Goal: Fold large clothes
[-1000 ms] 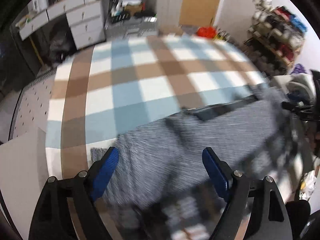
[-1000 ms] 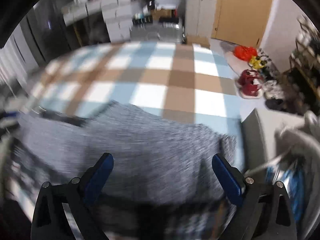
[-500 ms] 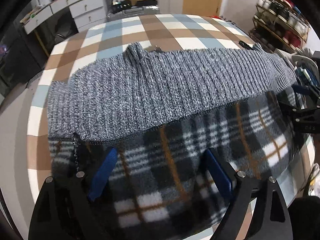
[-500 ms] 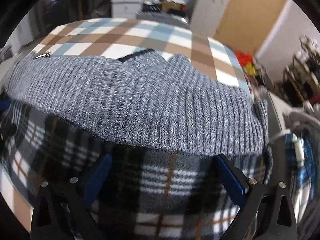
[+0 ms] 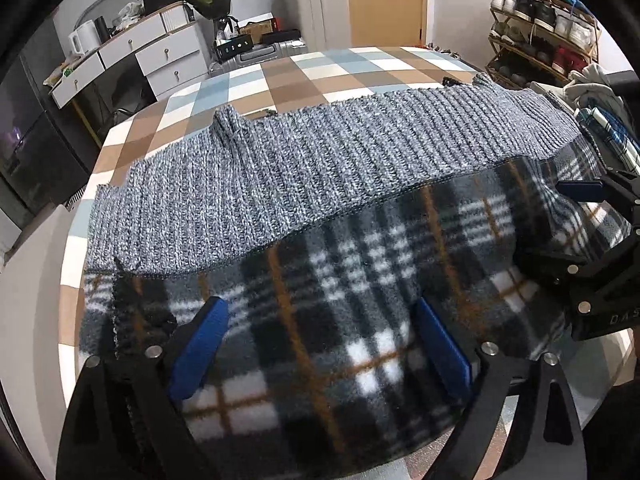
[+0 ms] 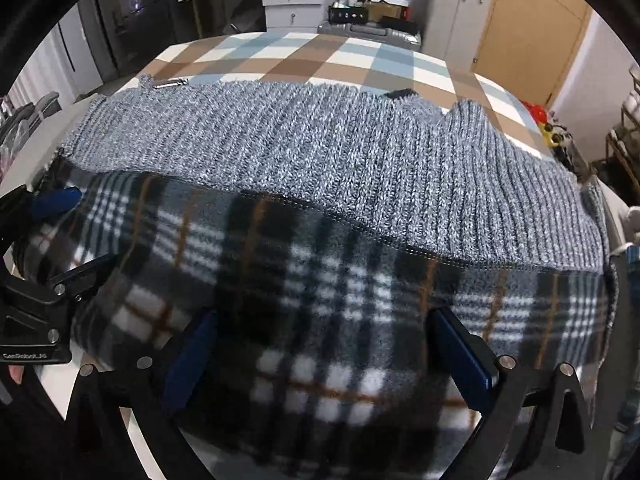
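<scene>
The grey knit garment (image 5: 328, 168) lies spread across the checked table (image 5: 320, 72), its plaid fleece lining (image 5: 360, 280) turned up toward six o'clock. The left gripper (image 5: 320, 344) has just been widening (nothing pinched between the blue pads). The right gripper (image 6: 332, 356) hangs spread above the lining, empty too.

Plaid lining (image 5: 360, 300) of garment runs off bottom edge in both wrist views; near hem not visible. Checked cloth (image 5: 340, 76) hidden wherever garment lies. Right gripper (image 5: 592, 240) cut off by right edge of left view. Shoe rack (image 5: 540, 20) contents too small to identify.
</scene>
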The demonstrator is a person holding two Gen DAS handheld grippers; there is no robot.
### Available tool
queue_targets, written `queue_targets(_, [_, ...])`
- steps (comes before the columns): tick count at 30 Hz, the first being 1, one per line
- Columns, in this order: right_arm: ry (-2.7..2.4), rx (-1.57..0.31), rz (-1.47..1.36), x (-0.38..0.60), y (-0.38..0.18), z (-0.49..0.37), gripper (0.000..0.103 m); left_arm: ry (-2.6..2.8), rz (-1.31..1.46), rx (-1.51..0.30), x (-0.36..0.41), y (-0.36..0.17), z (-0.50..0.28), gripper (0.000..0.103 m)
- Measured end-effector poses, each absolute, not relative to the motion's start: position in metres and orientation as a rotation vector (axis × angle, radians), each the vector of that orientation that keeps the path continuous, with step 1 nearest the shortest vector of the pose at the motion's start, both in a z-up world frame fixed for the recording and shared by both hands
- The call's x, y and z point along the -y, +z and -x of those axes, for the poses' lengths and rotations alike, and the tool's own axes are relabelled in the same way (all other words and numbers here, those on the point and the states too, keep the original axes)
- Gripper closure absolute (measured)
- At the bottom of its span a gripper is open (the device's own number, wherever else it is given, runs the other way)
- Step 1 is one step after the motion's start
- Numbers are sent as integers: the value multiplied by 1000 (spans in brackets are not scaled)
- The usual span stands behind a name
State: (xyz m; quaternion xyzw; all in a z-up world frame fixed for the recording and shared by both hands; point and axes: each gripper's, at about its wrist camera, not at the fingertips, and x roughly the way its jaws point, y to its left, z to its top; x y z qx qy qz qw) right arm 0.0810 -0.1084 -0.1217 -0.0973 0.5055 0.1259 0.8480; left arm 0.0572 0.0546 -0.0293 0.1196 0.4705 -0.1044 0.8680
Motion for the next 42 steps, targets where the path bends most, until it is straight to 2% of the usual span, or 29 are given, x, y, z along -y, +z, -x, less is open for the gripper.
queue_targets(9, [291, -1010, 127, 122, -104, -57, 0, -229, -243, -994, -54, -28, -55, 8])
queue_targets(15, [315, -986, -287, 209, -79, -14, 0, -281, -184, -955, -50, -14, -50, 11])
queue_targets(19, [270, -964, -664, 276, -95, 10, 0, -403, -127, -915, -26, 2, -42, 11])
queue_targets(24, [238, -1007, -890, 307, -123, 12, 0, -447, -231, -934, 22, -5, -39, 11])
queue_targets(33, [88, -1030, -881, 306, -120, -37, 0, -410, -197, -1025, 25, -24, -65, 11])
queue_targets(37, [49, -958, -869, 301, -122, -51, 1, -424, -231, -1021, 26, -26, -63, 11])
queue_targets(39, [39, -878, -872, 301, -127, -46, 19, -432, -247, -1017, 27, -27, -62, 11])
queue_targets(40, [33, -871, -863, 301, -128, -44, 45, -435, -249, -1016, 26, -27, -62, 11])
queue_targets(41, [38, -874, -852, 302, -128, -44, 61, -437, -248, -1016, 26, -27, -62, 11])
queue_targets(42, [67, -857, -851, 304, -125, -44, 64, -438, -247, -1017, 26, -27, -62, 11])
